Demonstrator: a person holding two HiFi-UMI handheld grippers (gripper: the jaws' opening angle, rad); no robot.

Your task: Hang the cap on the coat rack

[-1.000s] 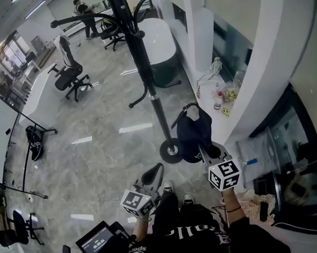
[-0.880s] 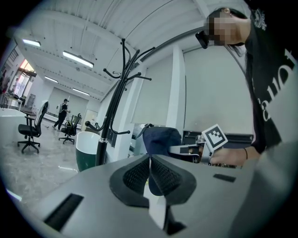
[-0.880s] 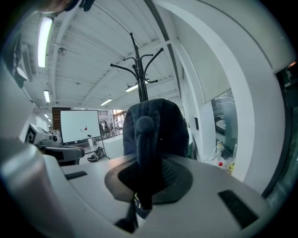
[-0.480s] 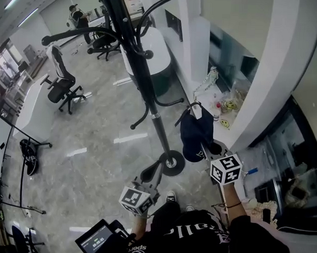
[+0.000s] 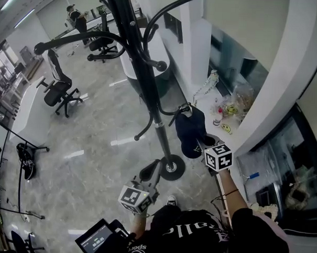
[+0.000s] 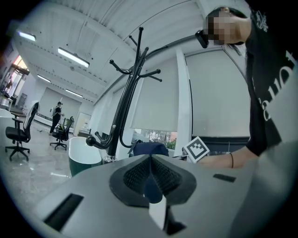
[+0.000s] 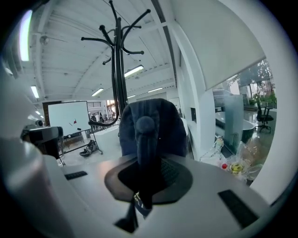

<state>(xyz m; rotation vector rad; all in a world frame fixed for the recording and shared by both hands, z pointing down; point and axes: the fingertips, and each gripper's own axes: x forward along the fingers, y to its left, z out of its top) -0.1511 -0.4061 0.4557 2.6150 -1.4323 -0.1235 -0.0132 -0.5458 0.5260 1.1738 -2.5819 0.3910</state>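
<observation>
The dark navy cap (image 5: 192,131) hangs from my right gripper (image 5: 201,143), which is shut on its edge; it is held in the air just right of the black coat rack (image 5: 150,86), close to a low hook (image 5: 172,111). In the right gripper view the cap (image 7: 149,125) fills the middle, pinched between the pads, with the coat rack (image 7: 116,60) rising behind it. My left gripper (image 5: 150,173) sits lower, near the rack's round base (image 5: 172,167), with its jaws together and nothing in them. The left gripper view shows the coat rack (image 6: 123,107) and the cap (image 6: 149,148) beyond its jaws.
A ledge with bottles and bags (image 5: 222,108) runs along the white wall at right. Office chairs (image 5: 58,90) and a white rounded tub (image 5: 151,49) stand on the marble floor behind the rack. A person (image 5: 76,17) stands far back. A small screen (image 5: 96,241) is at the bottom left.
The right gripper has carried the cap up and left, closer to the rack's pole and low hook. The left gripper has stayed near the base, and the head view has tilted.
</observation>
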